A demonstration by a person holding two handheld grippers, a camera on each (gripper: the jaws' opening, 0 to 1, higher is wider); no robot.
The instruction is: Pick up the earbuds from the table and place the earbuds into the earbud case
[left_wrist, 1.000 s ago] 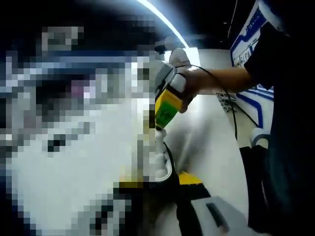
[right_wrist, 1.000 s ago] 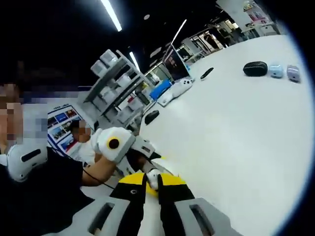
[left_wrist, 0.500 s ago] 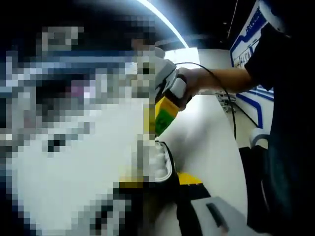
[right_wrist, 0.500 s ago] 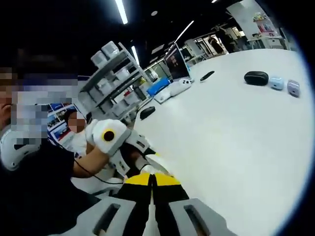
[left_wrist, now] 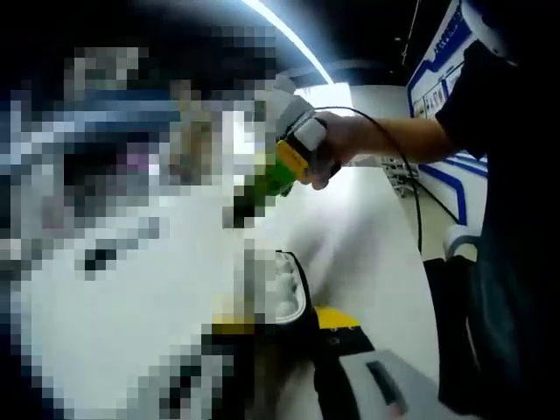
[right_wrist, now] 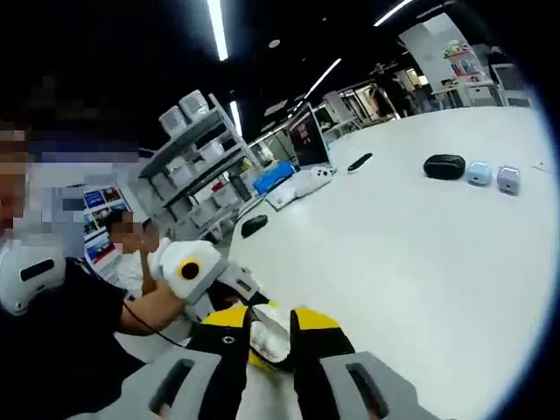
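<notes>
My left gripper [left_wrist: 284, 322] is shut on the open earbud case [left_wrist: 287, 293], which has a dark shell and a white inside. White shapes lie in the case, too blurred to tell apart. My right gripper [left_wrist: 261, 191], held by a hand, hovers well above the case, apart from it. In the right gripper view my right gripper [right_wrist: 271, 337] stands open, and the white inside of the case [right_wrist: 267, 339] shows beyond the gap. The left gripper [right_wrist: 236, 293] sits just behind it, held by a hand.
A white table [right_wrist: 394, 254] stretches ahead. Far across it lie a black case [right_wrist: 444, 166], a pale blue case [right_wrist: 478, 173] and a lavender case [right_wrist: 507, 179]. A screen [right_wrist: 306, 136], a dark mouse [right_wrist: 254, 225] and shelving [right_wrist: 197, 166] stand at the back.
My right gripper has lifted up and away from the case. Its jaws, shut on a white earbud a second ago, now stand apart with nothing held. The left gripper still holds the case.
</notes>
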